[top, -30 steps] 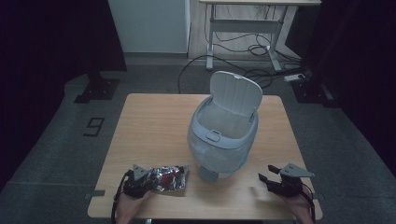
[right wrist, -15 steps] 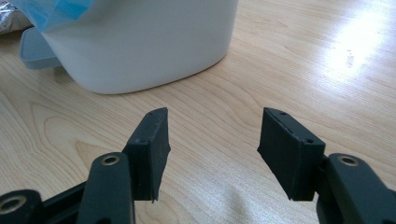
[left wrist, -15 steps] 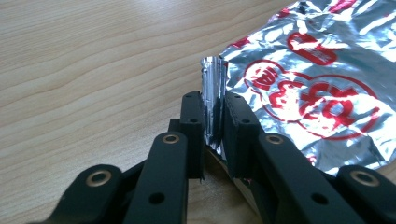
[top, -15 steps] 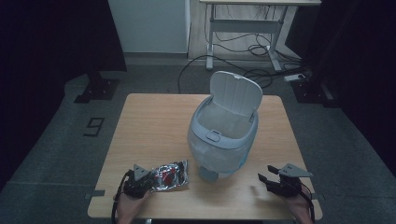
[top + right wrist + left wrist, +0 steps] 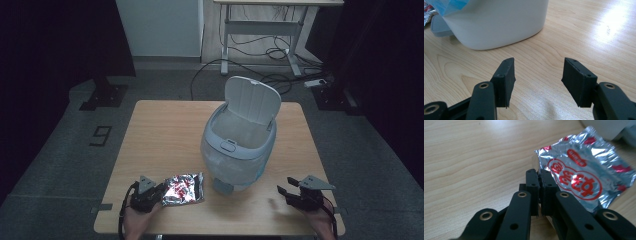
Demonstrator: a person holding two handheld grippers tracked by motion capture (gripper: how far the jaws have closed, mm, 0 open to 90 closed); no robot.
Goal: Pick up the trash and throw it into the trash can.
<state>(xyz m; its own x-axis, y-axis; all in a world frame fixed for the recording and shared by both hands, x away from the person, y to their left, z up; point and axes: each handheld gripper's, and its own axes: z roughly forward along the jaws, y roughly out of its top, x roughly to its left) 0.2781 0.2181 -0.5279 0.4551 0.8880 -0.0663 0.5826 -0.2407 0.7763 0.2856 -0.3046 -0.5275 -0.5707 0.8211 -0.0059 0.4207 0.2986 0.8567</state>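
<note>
foil packet (image 5: 584,172) pinched – left hand-held gripper (image 5: 539,173), corner

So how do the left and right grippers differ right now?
The left gripper has just closed and is shut on the edge of the foil packet; the right gripper stands open with nothing between its jaws. The left sits left of the bin beside the packet; the right hovers over bare table to the bin's right. Both are black two-jaw grippers near the table's front edge.
</note>
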